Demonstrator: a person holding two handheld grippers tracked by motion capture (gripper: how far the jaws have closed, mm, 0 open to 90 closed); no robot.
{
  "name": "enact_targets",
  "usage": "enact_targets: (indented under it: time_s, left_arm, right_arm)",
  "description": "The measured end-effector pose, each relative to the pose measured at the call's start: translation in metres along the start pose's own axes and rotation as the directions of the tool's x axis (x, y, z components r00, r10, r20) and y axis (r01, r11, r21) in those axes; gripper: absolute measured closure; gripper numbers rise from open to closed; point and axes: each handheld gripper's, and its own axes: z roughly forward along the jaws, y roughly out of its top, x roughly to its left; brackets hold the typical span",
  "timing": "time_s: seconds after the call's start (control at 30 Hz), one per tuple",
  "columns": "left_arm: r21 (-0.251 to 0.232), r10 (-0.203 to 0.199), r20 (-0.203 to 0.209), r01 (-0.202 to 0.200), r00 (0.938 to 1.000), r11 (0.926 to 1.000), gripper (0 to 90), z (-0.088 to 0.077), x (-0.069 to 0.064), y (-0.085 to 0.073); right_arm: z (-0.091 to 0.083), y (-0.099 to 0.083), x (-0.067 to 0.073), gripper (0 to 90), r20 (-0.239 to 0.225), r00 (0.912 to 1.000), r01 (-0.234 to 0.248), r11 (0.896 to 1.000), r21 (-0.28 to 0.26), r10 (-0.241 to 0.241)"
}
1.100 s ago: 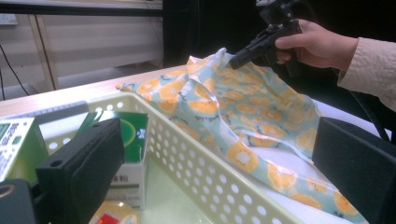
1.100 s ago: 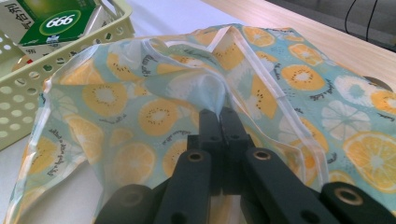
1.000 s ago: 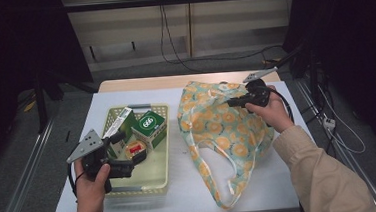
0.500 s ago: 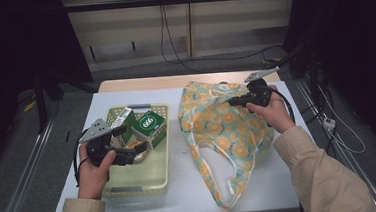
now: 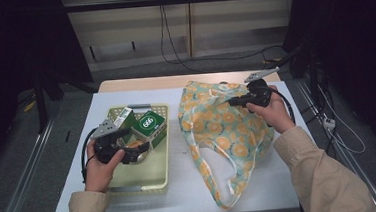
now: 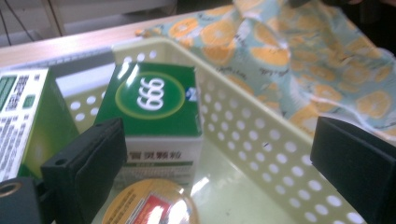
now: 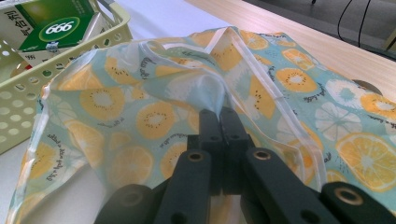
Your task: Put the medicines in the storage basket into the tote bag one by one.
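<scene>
The bag (image 5: 225, 133), pale blue cloth printed with orange slices, lies crumpled at the table's (image 5: 181, 186) right. The right tongs (image 7: 219, 116) pinch its far edge, apparently; the left tongs (image 6: 215, 158) hang spread over the basket (image 5: 153, 171).

Fingers: black fingers (image 6: 88, 163) wide apart
Between them: green cardboard box marked 666 (image 6: 152, 107), round yellow lid (image 6: 149, 205)
Holder: pale yellow perforated plastic basket (image 6: 261, 144)
Beyond: orange-slice print fabric bag (image 6: 299, 56)
</scene>
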Motion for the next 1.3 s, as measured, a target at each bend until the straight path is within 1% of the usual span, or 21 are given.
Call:
enact_targets:
  time_s: [0.03,0.07,0.17,0.27,0.33,0.4,0.47,0.6,0.63,0.67,0.77,0.8,0.87,1.0,1.07,1.1,1.13,1.17,1.2,1.23,1.3]
  left_arm:
    - [0.008,0.000,-0.001,0.000,1.0000,1.0000,3.8,0.000,0.001,-0.001]
    - [0.006,-0.009,0.003,0.009,0.9999,0.9999,3.8,0.001,0.001,-0.002]
    - [0.028,-0.003,-0.004,0.004,1.0000,0.9996,3.9,0.002,0.003,-0.005]
    - [0.047,-0.002,-0.003,0.002,1.0000,0.9989,4.0,0.004,0.004,-0.008]
    - [0.063,0.011,-0.014,-0.010,0.9998,0.9980,4.1,0.005,0.005,-0.009]
    - [0.067,0.007,-0.010,-0.006,0.9999,0.9977,4.1,0.006,0.005,-0.010]
    - [0.085,0.017,-0.016,-0.016,0.9997,0.9963,4.2,0.007,0.006,-0.011]
    - [0.108,0.016,-0.026,-0.013,0.9995,0.9941,4.2,0.010,0.007,-0.013]
    - [0.112,0.020,-0.027,-0.016,0.9994,0.9936,4.3,0.011,0.007,-0.014]
    - [0.124,0.036,-0.031,-0.032,0.9989,0.9917,4.0,0.011,0.007,-0.014]
    - [0.135,0.045,-0.041,-0.039,0.9981,0.9900,4.2,0.013,0.006,-0.013]
    - [0.135,0.039,-0.034,-0.035,0.9986,0.9903,4.3,0.013,0.005,-0.013]
    - [0.133,0.046,-0.024,-0.042,0.9987,0.9902,4.5,0.014,0.004,-0.012]
    - [0.147,0.049,-0.016,-0.046,0.9986,0.9880,4.5,0.019,0.001,-0.009]
    - [0.181,0.041,-0.019,-0.037,0.9990,0.9828,4.5,0.025,0.001,-0.009]
    - [0.202,0.049,-0.023,-0.043,0.9985,0.9784,4.6,0.027,0.002,-0.009]
    - [0.223,0.040,-0.026,-0.034,0.9988,0.9742,4.6,0.030,0.002,-0.010]
    - [0.234,0.044,-0.033,-0.035,0.9985,0.9715,4.9,0.032,0.003,-0.011]
    - [0.258,0.048,-0.037,-0.037,0.9982,0.9654,4.9,0.035,0.003,-0.012]
    - [0.270,0.066,-0.043,-0.052,0.9969,0.9614,5.1,0.038,0.004,-0.013]
    - [0.301,0.085,-0.057,-0.065,0.9947,0.9513,5.2,0.042,0.005,-0.014]
  right_arm:
    - [0.000,0.000,0.000,90.0,-0.001,1.0000,0.000,1.000,0.000,0.000]
    - [0.000,0.000,0.001,90.0,-0.002,1.0000,0.001,1.000,0.000,-0.001]
    - [0.000,0.001,0.002,90.0,-0.003,1.0000,0.003,1.000,0.002,-0.003]
    - [0.001,0.000,0.002,90.0,-0.003,1.0000,0.006,1.000,0.004,-0.006]
    - [0.001,0.000,0.002,90.0,-0.002,1.0000,0.006,1.000,0.005,-0.006]
    - [0.002,-0.001,0.002,90.0,-0.001,1.0000,0.008,1.000,0.007,-0.008]
    - [0.002,-0.001,0.003,90.0,-0.002,1.0000,0.008,1.000,0.010,-0.008]
    - [0.003,-0.002,0.003,90.0,-0.002,0.9999,0.014,1.000,0.013,-0.014]
    - [0.003,-0.002,0.004,90.0,-0.002,0.9999,0.012,1.000,0.013,-0.012]
    - [0.003,-0.002,0.004,90.0,-0.003,0.9999,0.012,1.000,0.013,-0.012]
    - [0.003,-0.002,0.004,90.0,-0.003,0.9999,0.011,1.000,0.014,-0.011]
    - [0.003,-0.002,0.004,90.0,-0.002,0.9999,0.012,1.000,0.012,-0.012]
    - [0.003,-0.002,0.003,90.0,-0.005,0.9999,0.010,1.000,0.015,-0.010]
    - [0.003,-0.003,0.003,90.0,-0.004,1.0000,0.009,1.000,0.015,-0.009]
    - [0.004,-0.004,0.003,90.0,-0.003,0.9999,0.011,1.000,0.017,-0.011]
    - [0.004,-0.003,0.003,90.0,-0.004,0.9999,0.011,1.000,0.017,-0.011]
    - [0.004,-0.003,0.004,90.0,-0.005,0.9999,0.012,1.000,0.018,-0.012]
    - [0.004,-0.003,0.004,90.0,-0.004,0.9999,0.016,1.000,0.020,-0.016]
    - [0.004,-0.003,0.004,90.0,-0.006,0.9999,0.016,1.000,0.019,-0.016]
    - [0.004,-0.003,0.004,90.0,-0.008,0.9999,0.016,1.000,0.019,-0.015]
    - [0.004,-0.004,0.004,90.0,-0.007,0.9998,0.018,1.000,0.023,-0.017]
